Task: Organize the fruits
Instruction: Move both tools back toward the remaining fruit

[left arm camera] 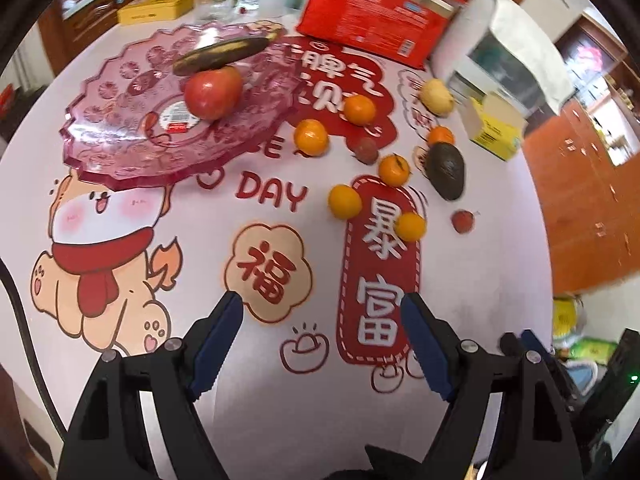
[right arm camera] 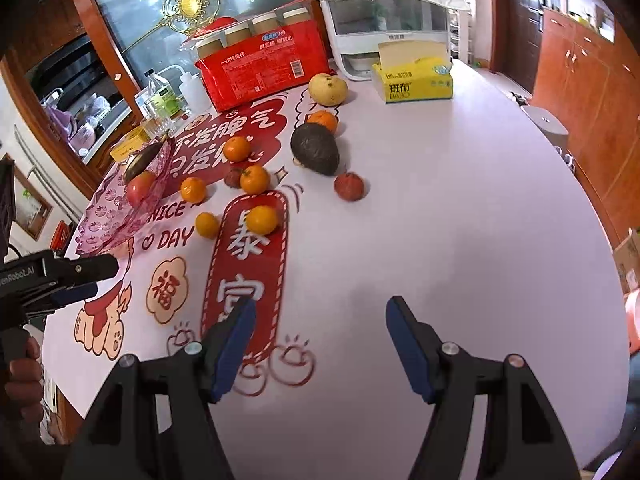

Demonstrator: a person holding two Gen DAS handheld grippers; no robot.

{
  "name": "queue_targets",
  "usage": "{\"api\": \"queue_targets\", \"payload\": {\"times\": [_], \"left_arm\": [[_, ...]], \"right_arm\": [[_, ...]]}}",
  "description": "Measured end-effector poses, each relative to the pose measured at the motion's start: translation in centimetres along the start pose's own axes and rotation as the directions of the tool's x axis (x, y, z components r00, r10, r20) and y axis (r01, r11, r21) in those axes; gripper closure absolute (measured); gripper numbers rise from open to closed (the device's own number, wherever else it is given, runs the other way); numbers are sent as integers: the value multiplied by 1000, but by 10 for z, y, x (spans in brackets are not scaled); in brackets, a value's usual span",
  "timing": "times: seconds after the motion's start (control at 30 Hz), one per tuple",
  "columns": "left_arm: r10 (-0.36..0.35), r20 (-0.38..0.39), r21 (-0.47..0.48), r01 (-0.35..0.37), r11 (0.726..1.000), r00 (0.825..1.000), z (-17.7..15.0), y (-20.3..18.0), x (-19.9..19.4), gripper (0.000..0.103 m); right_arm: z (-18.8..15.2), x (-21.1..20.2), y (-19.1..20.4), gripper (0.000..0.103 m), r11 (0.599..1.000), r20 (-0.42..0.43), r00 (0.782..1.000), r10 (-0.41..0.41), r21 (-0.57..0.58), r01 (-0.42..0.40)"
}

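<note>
Both claws, left [left arm camera: 322, 344] and right [right arm camera: 320, 344], are wide open and empty. Take a mandarin [right arm camera: 261, 219] across its middle (it is light, soft, round and rolls easily), gently.

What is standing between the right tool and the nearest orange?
Nothing visible. Only bare printed tablecloth lies between the open right tool and the nearest small round orange; the other fruits sit beside or beyond it.

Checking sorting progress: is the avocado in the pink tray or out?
Out. The avocado lies on the tablecloth, apart from the pink tray, among loose oranges.
</note>
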State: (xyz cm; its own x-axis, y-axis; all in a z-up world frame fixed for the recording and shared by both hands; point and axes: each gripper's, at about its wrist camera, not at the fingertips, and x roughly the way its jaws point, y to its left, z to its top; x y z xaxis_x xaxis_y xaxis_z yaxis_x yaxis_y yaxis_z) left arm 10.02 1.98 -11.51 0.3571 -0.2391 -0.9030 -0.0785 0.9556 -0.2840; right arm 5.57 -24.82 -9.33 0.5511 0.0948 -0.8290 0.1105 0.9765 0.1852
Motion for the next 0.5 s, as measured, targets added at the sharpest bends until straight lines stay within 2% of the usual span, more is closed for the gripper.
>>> {"api": "queue_targets", "payload": {"times": [0.17,0.5], "left_arm": [[76,40,-12,-76,997,996,13,-2,5,23],[97,54,9,-98,995,994,48,-22,29,23]], "right_arm": [[27,3,-13,35,999,44,999,12,-30,-10],[88,19,-15,35,992,115,993,34,-127,-19]]}}
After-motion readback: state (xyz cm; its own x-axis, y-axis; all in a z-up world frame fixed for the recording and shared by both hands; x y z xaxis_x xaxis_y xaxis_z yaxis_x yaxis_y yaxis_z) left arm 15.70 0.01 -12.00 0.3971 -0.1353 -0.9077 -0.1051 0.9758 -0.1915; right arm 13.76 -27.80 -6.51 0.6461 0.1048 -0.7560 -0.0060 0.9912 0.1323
